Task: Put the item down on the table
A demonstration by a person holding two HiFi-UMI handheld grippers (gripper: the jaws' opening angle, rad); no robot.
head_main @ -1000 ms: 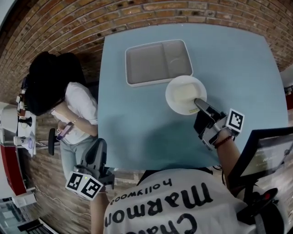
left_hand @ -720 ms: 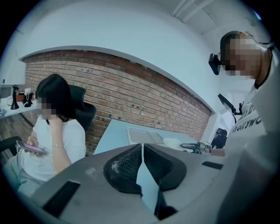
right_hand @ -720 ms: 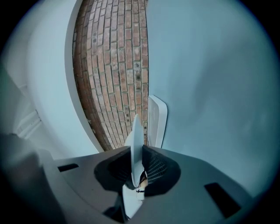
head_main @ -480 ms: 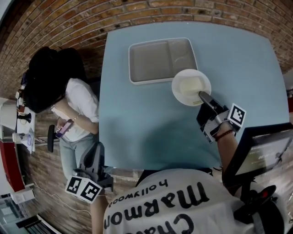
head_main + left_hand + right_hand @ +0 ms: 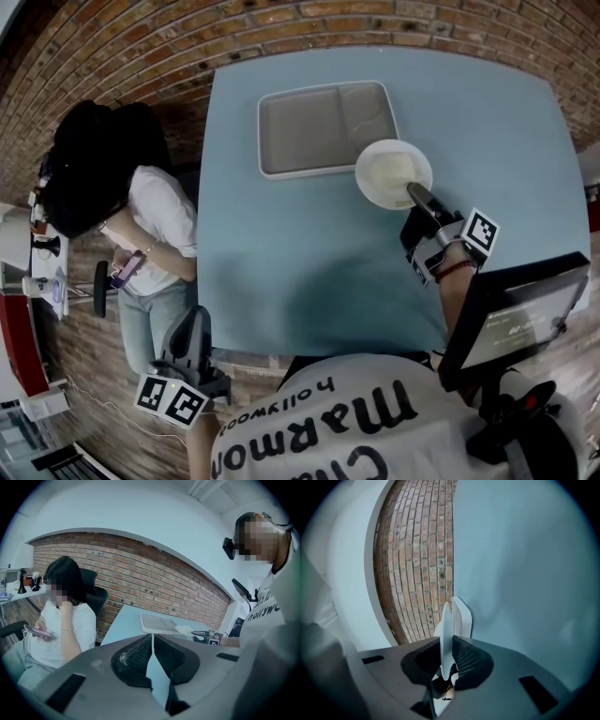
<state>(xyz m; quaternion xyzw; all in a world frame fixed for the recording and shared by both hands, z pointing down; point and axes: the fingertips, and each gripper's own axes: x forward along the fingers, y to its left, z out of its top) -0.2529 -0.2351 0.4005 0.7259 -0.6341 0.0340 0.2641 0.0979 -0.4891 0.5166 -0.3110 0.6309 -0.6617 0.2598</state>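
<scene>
A white plate (image 5: 390, 172) is at the table's (image 5: 281, 253) right middle, just off the front right corner of a grey two-part tray (image 5: 323, 128). My right gripper (image 5: 416, 195) is shut on the plate's near rim. In the right gripper view the plate (image 5: 446, 625) runs edge-on between the shut jaws of the right gripper (image 5: 449, 643), with the tray (image 5: 462, 616) just beyond. Whether the plate rests on the table I cannot tell. My left gripper (image 5: 194, 323) hangs off the table's near left edge, shut and holding nothing (image 5: 151, 637).
A seated person (image 5: 141, 225) holds a phone at the table's left side. A dark monitor (image 5: 511, 314) stands at my right. Brick wall (image 5: 140, 583) lies behind the table. Light blue tabletop spreads between the tray and the near edge.
The right gripper has carried the plate farther away and a little right, closer to the tray's corner. The left gripper has sunk slightly lower at the near left.
</scene>
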